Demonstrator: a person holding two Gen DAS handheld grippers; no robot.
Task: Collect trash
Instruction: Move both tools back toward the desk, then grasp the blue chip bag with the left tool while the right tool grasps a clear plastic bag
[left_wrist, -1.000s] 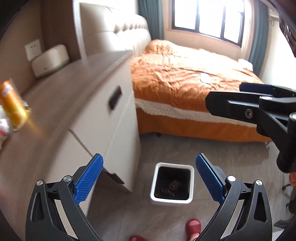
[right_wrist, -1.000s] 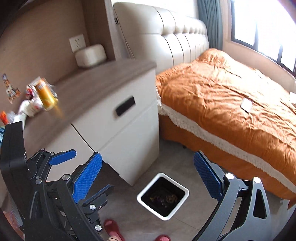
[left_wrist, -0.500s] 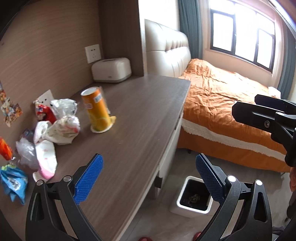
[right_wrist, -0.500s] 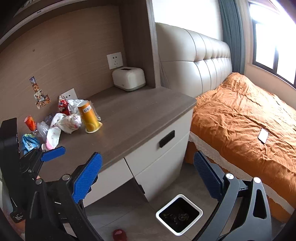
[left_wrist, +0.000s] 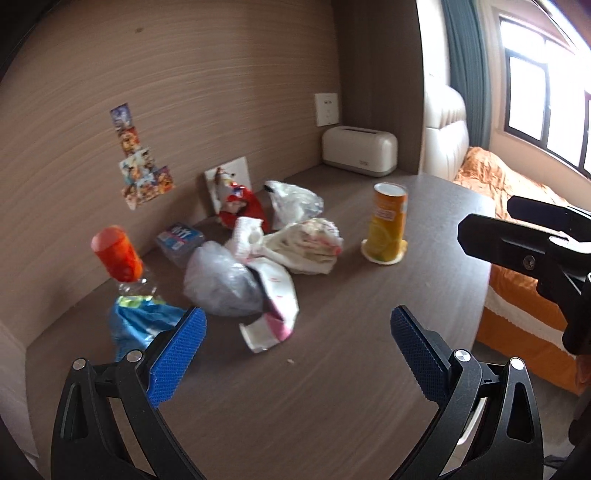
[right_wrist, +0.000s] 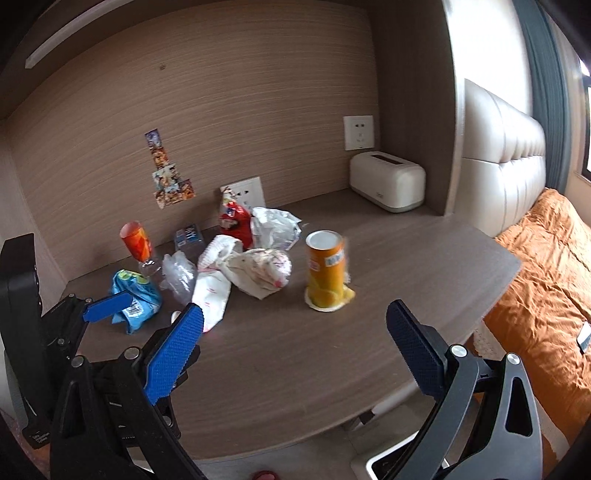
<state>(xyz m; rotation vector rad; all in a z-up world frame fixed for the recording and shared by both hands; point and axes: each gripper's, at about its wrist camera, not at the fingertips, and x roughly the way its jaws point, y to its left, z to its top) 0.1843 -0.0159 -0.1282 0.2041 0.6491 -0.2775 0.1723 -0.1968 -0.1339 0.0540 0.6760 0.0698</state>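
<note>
Above the desk (left_wrist: 332, 369) | left tongs (left_wrist: 295, 354) wide apart, empty | right tongs (right_wrist: 291, 343) wide apart, empty

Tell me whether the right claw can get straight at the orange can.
Probably yes: the right claw is open and empty, and bare desk lies between it and the upright orange can, which stands apart from the wrappers.

Daylight is coming through the window (left_wrist: 546, 107) at two o'clock, falling on the bed (right_wrist: 546, 266) beside the desk (right_wrist: 388, 332).

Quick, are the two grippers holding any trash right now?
Left gripper: open, holding nothing, above the desk.
Right gripper: open, holding nothing.
</note>
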